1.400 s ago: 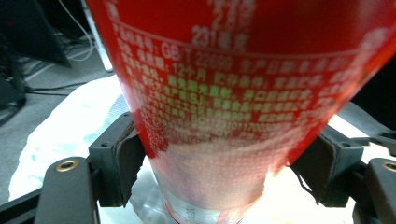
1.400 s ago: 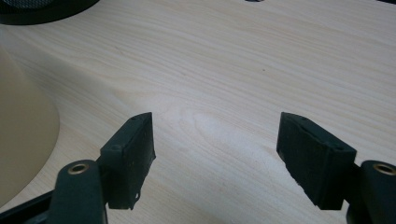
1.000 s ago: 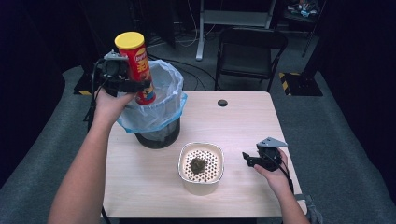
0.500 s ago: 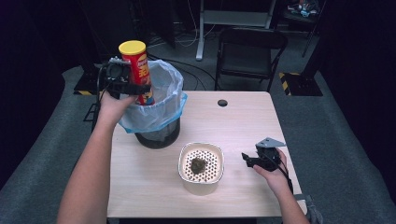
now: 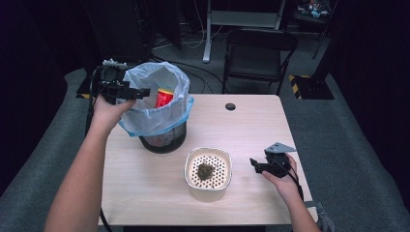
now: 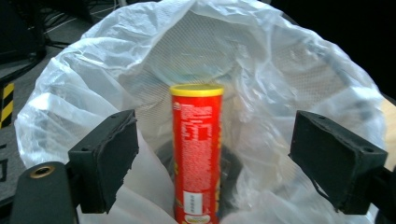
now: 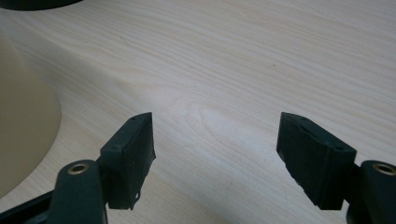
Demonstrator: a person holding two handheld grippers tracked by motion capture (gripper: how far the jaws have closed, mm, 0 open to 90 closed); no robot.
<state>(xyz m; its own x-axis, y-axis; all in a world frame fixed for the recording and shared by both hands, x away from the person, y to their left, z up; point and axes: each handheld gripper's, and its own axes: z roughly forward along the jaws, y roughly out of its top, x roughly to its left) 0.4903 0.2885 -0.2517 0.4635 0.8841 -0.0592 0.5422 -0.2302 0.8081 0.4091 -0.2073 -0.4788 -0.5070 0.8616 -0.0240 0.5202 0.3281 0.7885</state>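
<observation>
Now your left hand-held gripper [image 6: 212, 163] gapes wide at the upper left, empty; the red can [image 6: 196, 154] stands upright inside the bagged bin [image 5: 162, 104]. Lower right, your right hand-held gripper [image 7: 215, 158] spreads wide above the tabletop [image 7: 243, 60].

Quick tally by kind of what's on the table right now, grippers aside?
Lined bins: 1
Red chip cans, in the bin: 1
Perforated cream containers: 1
Total: 3
</observation>
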